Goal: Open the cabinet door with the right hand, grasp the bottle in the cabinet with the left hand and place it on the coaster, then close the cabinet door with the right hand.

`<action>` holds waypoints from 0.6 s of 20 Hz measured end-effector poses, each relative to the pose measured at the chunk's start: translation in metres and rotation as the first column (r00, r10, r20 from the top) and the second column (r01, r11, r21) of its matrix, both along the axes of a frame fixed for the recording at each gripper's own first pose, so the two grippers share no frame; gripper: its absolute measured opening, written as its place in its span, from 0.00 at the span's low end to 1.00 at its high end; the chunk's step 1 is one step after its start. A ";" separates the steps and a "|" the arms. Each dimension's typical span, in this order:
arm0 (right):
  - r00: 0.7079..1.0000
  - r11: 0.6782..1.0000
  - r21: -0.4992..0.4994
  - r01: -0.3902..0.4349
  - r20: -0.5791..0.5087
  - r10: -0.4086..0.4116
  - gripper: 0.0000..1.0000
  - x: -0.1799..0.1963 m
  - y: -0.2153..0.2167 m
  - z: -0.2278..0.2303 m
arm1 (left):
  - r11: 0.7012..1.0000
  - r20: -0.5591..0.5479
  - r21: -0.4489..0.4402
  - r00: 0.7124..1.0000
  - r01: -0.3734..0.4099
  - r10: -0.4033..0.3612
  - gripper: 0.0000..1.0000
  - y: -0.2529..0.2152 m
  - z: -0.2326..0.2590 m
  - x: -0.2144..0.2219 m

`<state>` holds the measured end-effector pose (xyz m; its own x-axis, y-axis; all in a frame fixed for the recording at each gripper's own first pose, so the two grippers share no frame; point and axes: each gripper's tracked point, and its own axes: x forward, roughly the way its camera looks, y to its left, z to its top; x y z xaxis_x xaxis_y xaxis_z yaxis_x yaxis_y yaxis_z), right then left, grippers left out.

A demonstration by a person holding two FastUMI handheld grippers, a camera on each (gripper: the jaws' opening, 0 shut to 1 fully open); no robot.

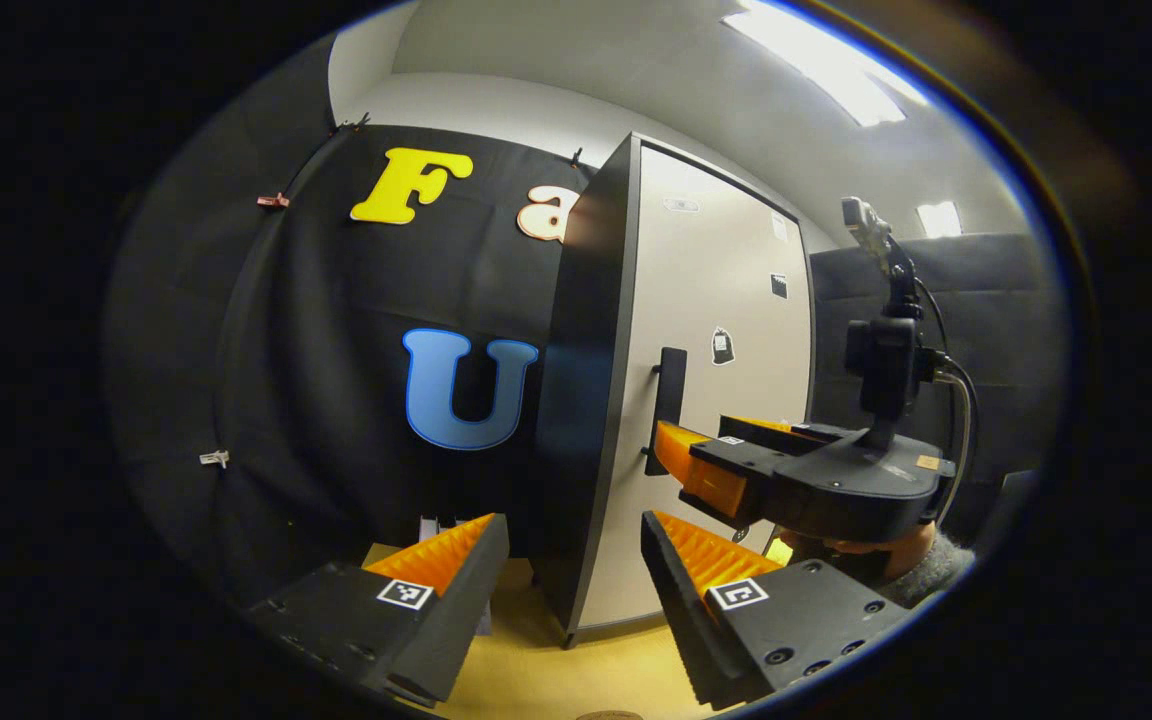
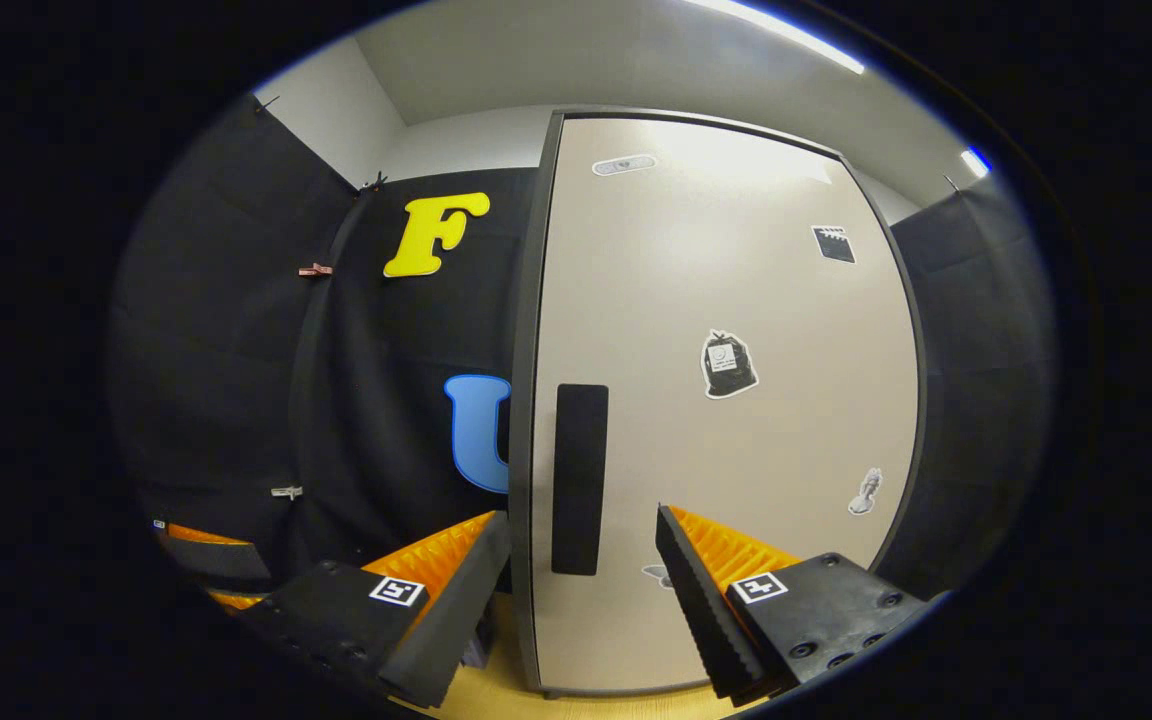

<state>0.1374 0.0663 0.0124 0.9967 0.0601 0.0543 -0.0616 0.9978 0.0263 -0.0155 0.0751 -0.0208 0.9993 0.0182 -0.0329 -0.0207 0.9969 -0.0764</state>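
Observation:
The cabinet stands on the table with its beige door (image 2: 736, 400) closed, so the bottle inside is hidden. A black vertical handle (image 2: 579, 480) runs along the door's left edge. My right gripper (image 2: 581, 570) is open, and the handle lies in line between its fingers. From the left gripper view the right gripper (image 1: 711, 438) has its tips close to the handle (image 1: 671, 410), held by a hand in a grey sleeve (image 1: 936, 560). My left gripper (image 1: 576, 565) is open and holds nothing, facing the cabinet's dark side panel (image 1: 586, 400).
The wooden tabletop (image 1: 536, 670) runs under the cabinet. A small brown round edge (image 1: 611, 714), perhaps the coaster, peeks in at the very bottom. Part of the left gripper (image 2: 201, 555) sits low to the left of the right one.

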 end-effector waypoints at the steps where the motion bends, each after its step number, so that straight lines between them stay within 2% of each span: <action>1: 1.000 1.000 -0.003 -0.004 0.002 0.004 0.95 0.005 0.003 -0.001 | 1.000 -0.004 0.006 1.000 -0.002 0.002 0.85 0.004 -0.002 0.001; 6: 0.999 0.999 -0.021 0.045 0.023 -0.044 0.89 0.028 -0.002 -0.002 | 1.000 -0.018 0.006 1.000 -0.002 0.003 0.85 0.013 -0.010 0.004; 9: 0.999 0.999 -0.008 0.038 0.018 -0.038 0.77 0.037 0.000 -0.005 | 0.999 -0.025 0.031 1.000 -0.009 0.010 0.85 0.018 -0.012 0.003; 12: 0.999 1.000 -0.002 0.027 0.020 -0.027 0.77 0.045 0.000 -0.005 | 0.999 -0.029 0.032 0.999 -0.012 0.013 0.85 0.020 -0.015 0.002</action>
<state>0.1820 0.0667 0.0075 0.9966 0.0337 0.0746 -0.0355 0.9991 0.0235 -0.0138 0.0951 -0.0358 0.9976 0.0320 -0.0613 -0.0347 0.9984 -0.0438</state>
